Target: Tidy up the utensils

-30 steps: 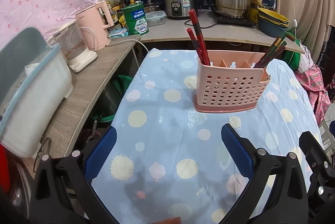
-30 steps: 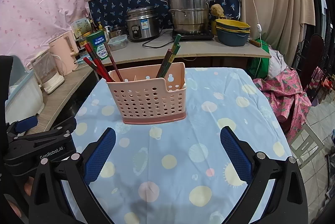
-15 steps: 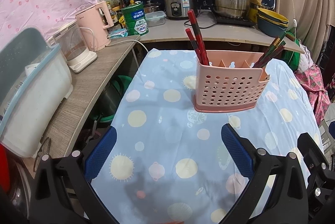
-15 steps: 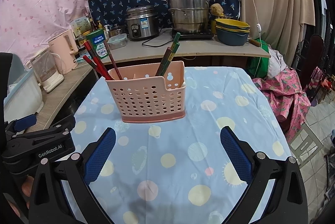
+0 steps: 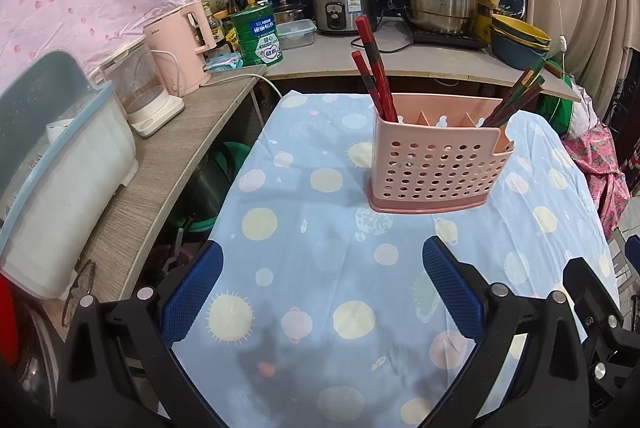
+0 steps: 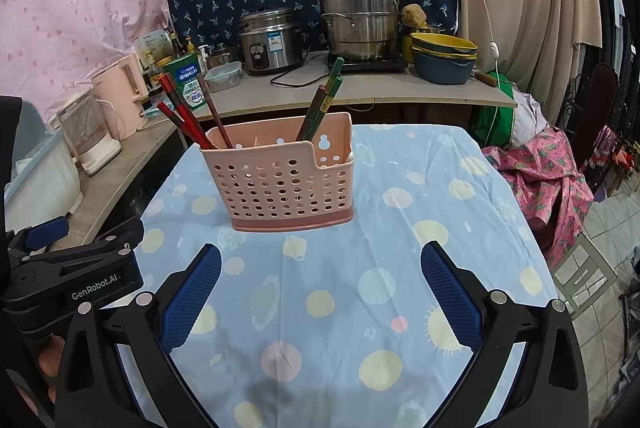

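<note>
A pink perforated utensil holder (image 5: 438,168) (image 6: 286,184) stands on the blue dotted tablecloth (image 5: 328,228) (image 6: 400,248). Red chopsticks (image 5: 374,72) (image 6: 182,112) lean out of its left compartment. Green and dark chopsticks (image 5: 520,94) (image 6: 324,98) stick out of its right compartment. My left gripper (image 5: 322,268) hovers open over the cloth, short of the holder, with nothing between its fingers. My right gripper (image 6: 320,272) is likewise open and empty, in front of the holder. The left gripper's black body (image 6: 72,276) shows at the left of the right wrist view.
A side counter (image 5: 160,180) on the left carries a dish box (image 5: 52,168), a clear kettle (image 5: 140,88) and a pink kettle (image 5: 182,48). The back counter (image 6: 360,88) holds a rice cooker (image 6: 272,40), a steel steamer pot (image 6: 360,16) and bowls (image 6: 444,62). Pink fabric (image 6: 540,180) lies at right.
Both views have drifted slightly; the holder sits a touch higher in the right wrist view. Both grippers stay open and empty.
</note>
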